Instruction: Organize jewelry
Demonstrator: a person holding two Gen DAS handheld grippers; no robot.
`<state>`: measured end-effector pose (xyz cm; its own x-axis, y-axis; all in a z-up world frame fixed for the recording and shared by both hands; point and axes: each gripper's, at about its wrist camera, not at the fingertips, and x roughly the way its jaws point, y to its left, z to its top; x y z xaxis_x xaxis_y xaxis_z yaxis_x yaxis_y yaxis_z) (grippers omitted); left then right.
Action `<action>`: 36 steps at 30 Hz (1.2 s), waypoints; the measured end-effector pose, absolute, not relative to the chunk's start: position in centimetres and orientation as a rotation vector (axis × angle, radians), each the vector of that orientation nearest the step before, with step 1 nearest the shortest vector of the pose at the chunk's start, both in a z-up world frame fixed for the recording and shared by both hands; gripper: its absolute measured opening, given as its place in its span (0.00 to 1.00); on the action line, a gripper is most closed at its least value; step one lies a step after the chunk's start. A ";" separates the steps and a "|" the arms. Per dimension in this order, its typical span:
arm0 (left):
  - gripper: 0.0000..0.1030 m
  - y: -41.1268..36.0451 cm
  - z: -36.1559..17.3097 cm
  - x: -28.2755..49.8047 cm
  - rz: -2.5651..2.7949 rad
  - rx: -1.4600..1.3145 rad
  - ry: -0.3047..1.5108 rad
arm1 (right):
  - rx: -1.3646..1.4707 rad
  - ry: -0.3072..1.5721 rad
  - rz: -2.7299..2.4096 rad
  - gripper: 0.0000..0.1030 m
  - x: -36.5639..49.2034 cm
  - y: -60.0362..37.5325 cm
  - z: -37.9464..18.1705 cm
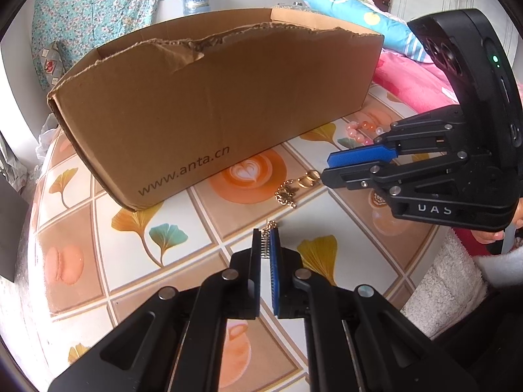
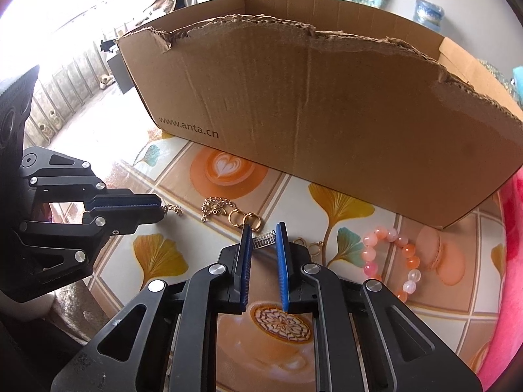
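My left hand-held gripper [image 1: 265,233] is pressed nearly together on the tail of a thin gold chain [image 2: 170,209], and the hold looks slight: only the last links sit at the very tips, so I judge a small jerk would let it slip out. My right hand-held gripper [image 2: 264,228] is spread a little, with a small silver charm [image 2: 265,241] lying between its tips on the tabletop [image 2: 183,176]; closing off-centre could flick it aside rather than catch it. Just beyond lie two gold hoops [image 2: 244,219] and a butterfly pendant [image 2: 214,208], which could snag if I drag the chain. The pink bead bracelet [image 2: 394,254] rests to the right. Farthest stands the cardboard box [image 2: 310,104], whose ragged torn edge could catch a dangling chain as I lift it over.
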<state>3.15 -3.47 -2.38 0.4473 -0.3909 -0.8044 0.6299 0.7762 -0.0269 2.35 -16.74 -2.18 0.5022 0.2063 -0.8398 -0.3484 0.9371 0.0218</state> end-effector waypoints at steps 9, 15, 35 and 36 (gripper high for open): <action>0.04 -3.2 -2.1 3.0 -0.635 0.289 0.904 | -0.107 0.998 0.341 0.02 1.1 -18.3 -1.4; 0.04 -3.4 -2.1 2.9 -0.631 0.284 0.905 | -0.011 1.027 0.335 0.30 1.3 -18.8 -1.1; 0.04 -3.1 -2.3 3.1 -0.633 0.261 0.906 | -0.158 0.987 0.257 0.03 1.2 -15.2 -1.7; 0.04 -3.1 -2.3 3.1 -0.633 0.261 0.906 | -0.145 0.988 0.254 0.03 1.3 -15.4 -1.6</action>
